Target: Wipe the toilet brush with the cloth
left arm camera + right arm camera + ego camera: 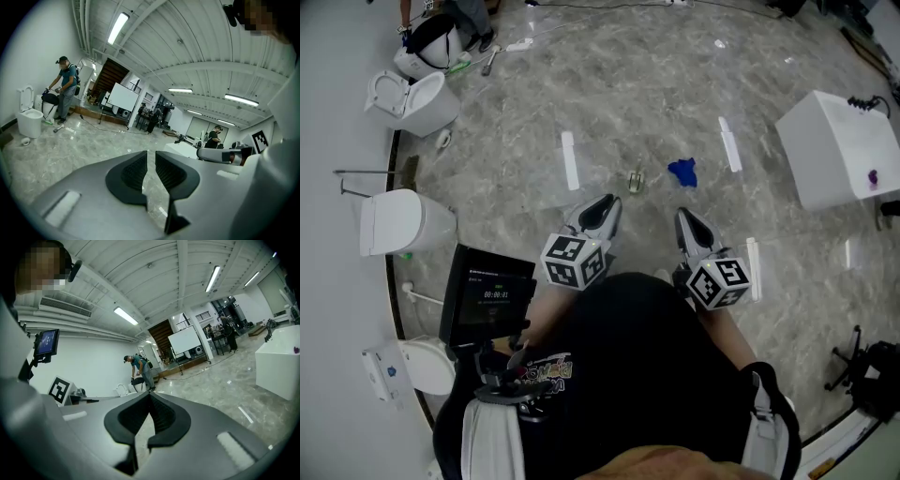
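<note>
A crumpled blue cloth (682, 172) lies on the grey marble floor ahead of me. A small upright object (636, 180), too small to tell apart, stands just left of it. My left gripper (602, 208) is held close to my body and points toward the floor ahead; its jaws stand a narrow gap apart with nothing between them (151, 154). My right gripper (686, 217) is held beside it, and its pads (150, 399) meet with nothing held. Both grippers are well short of the cloth.
Toilets (412, 98) (398, 222) line the left wall, with a long-handled white tool (420, 295) on the floor between two of them. A dark monitor (492, 298) hangs at my left. A white box (839, 150) stands at right. White strips (570, 159) lie on the floor. Another person (65, 89) stands far off.
</note>
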### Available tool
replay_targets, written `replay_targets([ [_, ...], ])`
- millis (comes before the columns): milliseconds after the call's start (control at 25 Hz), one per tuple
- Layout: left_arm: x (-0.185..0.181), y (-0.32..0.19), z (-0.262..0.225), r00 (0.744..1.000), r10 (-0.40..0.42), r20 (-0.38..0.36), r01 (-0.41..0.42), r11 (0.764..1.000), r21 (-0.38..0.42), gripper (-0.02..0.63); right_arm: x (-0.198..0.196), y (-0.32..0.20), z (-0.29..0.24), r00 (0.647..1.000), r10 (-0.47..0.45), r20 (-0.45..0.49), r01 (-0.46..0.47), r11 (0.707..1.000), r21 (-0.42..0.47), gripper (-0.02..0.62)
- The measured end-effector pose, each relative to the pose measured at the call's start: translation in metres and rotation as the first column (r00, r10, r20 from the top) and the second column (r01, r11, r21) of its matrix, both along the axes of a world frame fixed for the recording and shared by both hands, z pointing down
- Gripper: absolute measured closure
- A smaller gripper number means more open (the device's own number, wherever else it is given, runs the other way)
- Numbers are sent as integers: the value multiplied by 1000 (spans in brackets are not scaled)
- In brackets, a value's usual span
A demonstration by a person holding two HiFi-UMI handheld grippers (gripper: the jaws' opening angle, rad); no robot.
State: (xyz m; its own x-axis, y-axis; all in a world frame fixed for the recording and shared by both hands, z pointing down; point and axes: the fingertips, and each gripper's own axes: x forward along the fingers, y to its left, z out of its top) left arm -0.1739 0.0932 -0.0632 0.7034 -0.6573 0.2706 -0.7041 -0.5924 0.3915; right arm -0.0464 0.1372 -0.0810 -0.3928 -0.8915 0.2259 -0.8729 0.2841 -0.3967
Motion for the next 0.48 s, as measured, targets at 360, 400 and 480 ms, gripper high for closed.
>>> replay_targets([
  [360, -6, 0, 6, 1000, -6, 7, 6, 1000, -14, 543, -10, 0, 8, 1000, -20, 5, 20, 1000, -10, 594],
  [400, -8, 0, 8, 1000, -4, 11, 4, 1000, -14, 543, -11, 0, 11, 1000, -20, 7, 20, 1000, -10, 594],
  [480, -14, 1, 15, 1000, -4, 23, 5, 1000, -20, 543, -17, 1, 19, 1000, -21, 19, 22, 1000, -14, 594],
])
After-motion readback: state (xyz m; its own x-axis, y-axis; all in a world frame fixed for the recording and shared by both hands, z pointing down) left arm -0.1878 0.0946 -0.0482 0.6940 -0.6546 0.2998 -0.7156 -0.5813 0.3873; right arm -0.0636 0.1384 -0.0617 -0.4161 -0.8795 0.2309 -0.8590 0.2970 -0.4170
